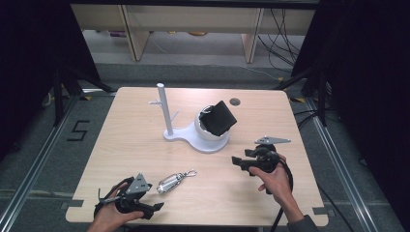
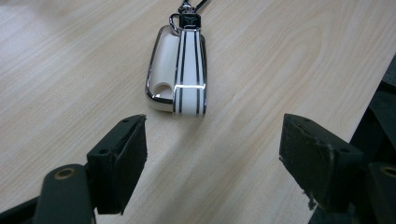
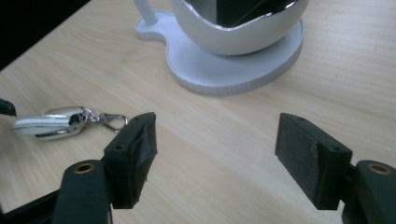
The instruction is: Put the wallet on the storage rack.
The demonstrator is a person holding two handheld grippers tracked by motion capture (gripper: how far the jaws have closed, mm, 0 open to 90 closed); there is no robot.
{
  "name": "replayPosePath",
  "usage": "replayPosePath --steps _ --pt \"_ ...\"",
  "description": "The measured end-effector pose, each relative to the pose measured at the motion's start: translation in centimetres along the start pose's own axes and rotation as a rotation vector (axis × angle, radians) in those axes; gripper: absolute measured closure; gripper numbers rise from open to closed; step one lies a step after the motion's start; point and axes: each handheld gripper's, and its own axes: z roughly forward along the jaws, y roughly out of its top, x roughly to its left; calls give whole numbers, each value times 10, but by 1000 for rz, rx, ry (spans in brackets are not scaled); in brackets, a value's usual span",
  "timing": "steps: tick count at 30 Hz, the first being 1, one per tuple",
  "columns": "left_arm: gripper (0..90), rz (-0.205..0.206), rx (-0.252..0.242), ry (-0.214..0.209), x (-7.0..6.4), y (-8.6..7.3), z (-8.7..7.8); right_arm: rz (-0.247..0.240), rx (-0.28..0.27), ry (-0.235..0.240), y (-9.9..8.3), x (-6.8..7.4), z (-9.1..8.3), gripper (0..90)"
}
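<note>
A chrome and cream car key fob with a clip lies on the wooden table, near the front. In the left gripper view the key fob sits just ahead of my left gripper, whose jaws stand wide apart and empty. My left gripper rests at the front left edge, pointing right. My right gripper is held above the table's right side, open and empty, aimed left. The right gripper view shows the key fob far off to the left of my right gripper.
A white stand with a tall post and a round bowl holding a black box sits mid-table. The stand's base lies ahead of the right gripper. A round cable hole marks the far edge.
</note>
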Motion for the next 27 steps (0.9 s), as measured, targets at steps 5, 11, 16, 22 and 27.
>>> replayPosePath --steps 5,11,16,22,27 --pt "230 -14 -4 9 1 0 -1 -37 30 -24 -12 11 7 248" --pt "230 -15 -1 15 3 0 -1 -32 68 -9 -24 19 10 227" --pt "230 -28 -2 17 3 -1 -1 -64 92 10 -37 24 12 229" --pt "230 -31 -10 16 2 -2 -1 -80 117 5 -49 27 9 235" --pt "229 -34 -13 7 0 -3 -1 -75 107 2 -54 29 4 236"
